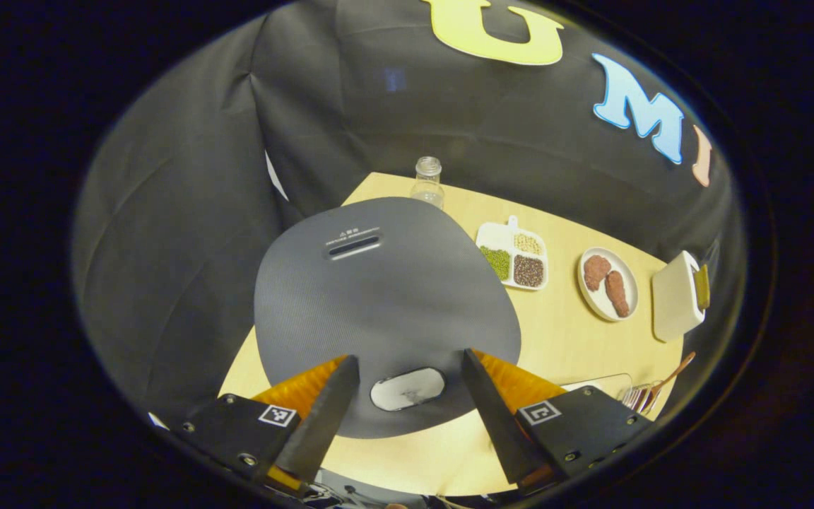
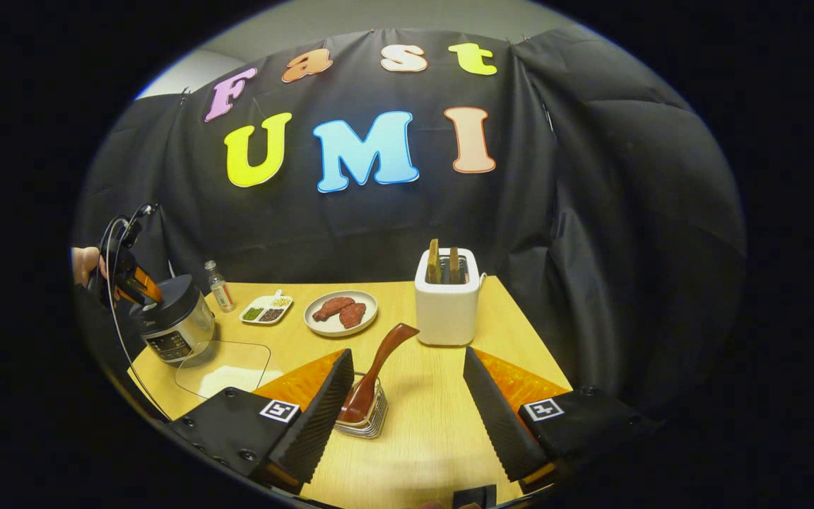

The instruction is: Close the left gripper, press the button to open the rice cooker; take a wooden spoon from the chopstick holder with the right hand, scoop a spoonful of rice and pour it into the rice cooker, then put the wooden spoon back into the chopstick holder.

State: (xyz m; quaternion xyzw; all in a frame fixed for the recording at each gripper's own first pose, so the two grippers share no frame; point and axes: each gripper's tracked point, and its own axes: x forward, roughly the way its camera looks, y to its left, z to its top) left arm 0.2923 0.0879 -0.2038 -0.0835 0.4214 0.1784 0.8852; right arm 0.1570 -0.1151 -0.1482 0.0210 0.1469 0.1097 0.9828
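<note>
The wooden table (image 2: 442, 417) carries everything in the right gripper view. At its 9 o'clock edge stands the rice cooker (image 2: 174, 322), lid down; in the left gripper view that grey lid (image 1: 386, 297) lies straight below the camera, with its pale oval button (image 1: 407, 389) at 6 o'clock. The left gripper (image 1: 407, 413) hangs above it, its fingers spread wide to either side of the button, whether touching the lid cannot be told. In the right gripper view a hand (image 2: 85, 263) holds this gripper over the cooker.

At 12 o'clock on the table stands a white toaster (image 2: 447, 304) with two slices upright in it. Left of it, toward 10 o'clock, sit a plate of meat (image 2: 340, 312), a divided dish of grains (image 2: 266, 309) and a small glass bottle (image 2: 220, 286). A clear board (image 2: 227, 367) holding a heap of white rice lies just in front of the cooker.

The right gripper (image 2: 407, 417) is likewise spread and holds nothing. The wire chopstick holder (image 2: 363, 417) sits just beside its left finger, at 7 o'clock, with the wooden spoon (image 2: 379, 367) leaning in it, handle up toward 1 o'clock.
</note>
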